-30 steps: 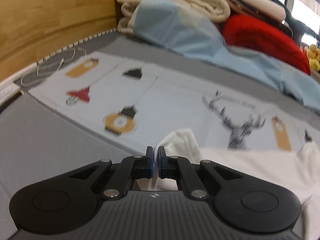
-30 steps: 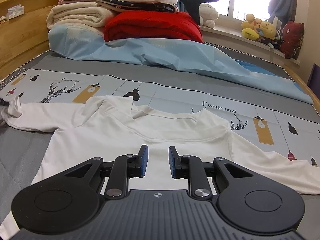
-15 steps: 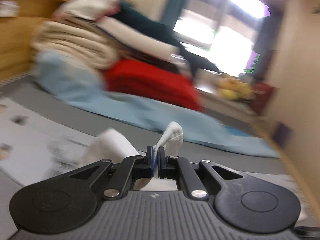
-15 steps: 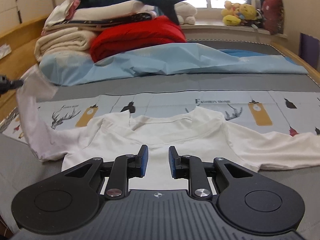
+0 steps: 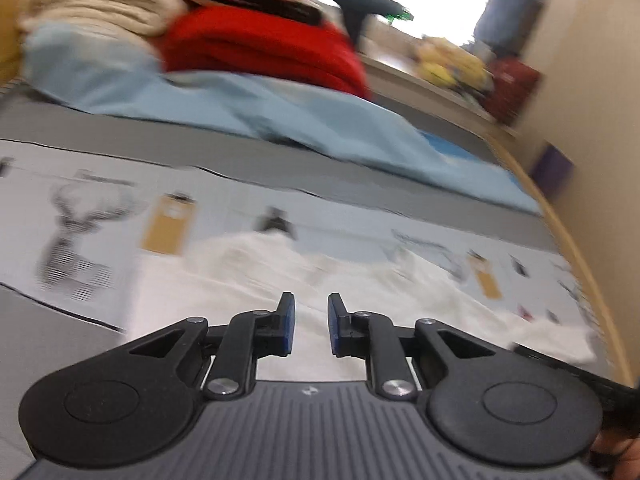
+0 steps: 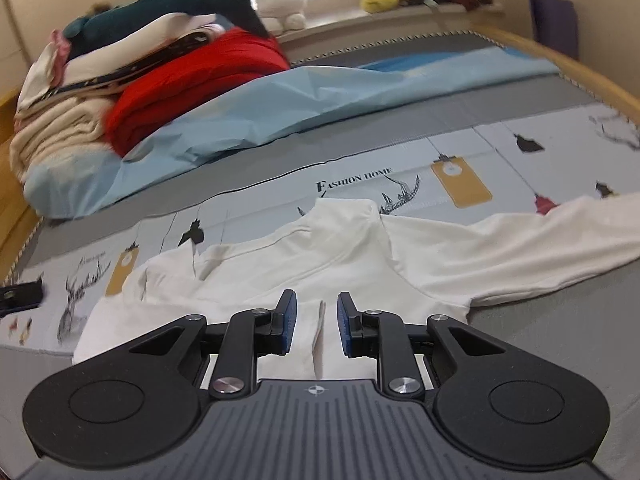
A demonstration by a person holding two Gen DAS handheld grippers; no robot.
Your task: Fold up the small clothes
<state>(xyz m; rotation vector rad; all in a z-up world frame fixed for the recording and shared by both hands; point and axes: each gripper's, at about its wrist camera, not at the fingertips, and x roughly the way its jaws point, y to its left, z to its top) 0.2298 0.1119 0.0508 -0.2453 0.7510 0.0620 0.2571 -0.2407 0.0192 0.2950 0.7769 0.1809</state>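
Left gripper: jaws just been opening, now small gap, nothing between blue pads; white long-sleeve cotton shirt lies below it, blurred. Right gripper: jaws apart by small gap, not pressing anything; folded sleeve edge of white shirt visible under gap. Shirt lies flat on printed grey-white bed cover, other sleeve stretching toward 3 o'clock. Light blue sheet at 12 o'clock, red folded blanket at 11 o'clock.

Soft matt white cloth shirt, smooth printed mat
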